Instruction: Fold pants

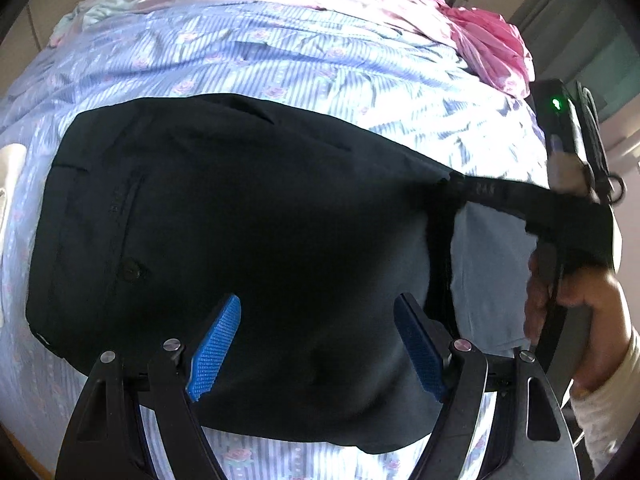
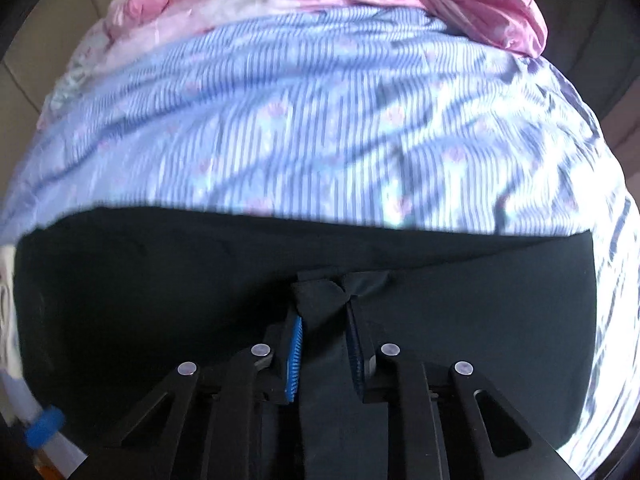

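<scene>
Pants [image 1: 240, 208] of dark cloth lie spread on a bed, covering its near part in both views; a buttoned back pocket [image 1: 130, 268] shows toward the left of the left wrist view. One dark strip of the garment stretches off to the right there, up toward the right tool [image 1: 576, 200], which a hand [image 1: 576, 300] in a pale sleeve grips by its handle. In the right wrist view that tool [image 2: 324, 320] is clenched on a bunched fold of the pants [image 2: 160, 300], its blue pads pressing the cloth from both sides. The left tool [image 1: 320, 320] hangs released above the garment, jaws wide apart, blue pads clear of the cloth between them. Under the pants lies a blue striped sheet [image 1: 280, 52] with small flowers, creased. Beyond it, at the far end of the bed, sits crumpled pink bedding [image 1: 488, 40].
</scene>
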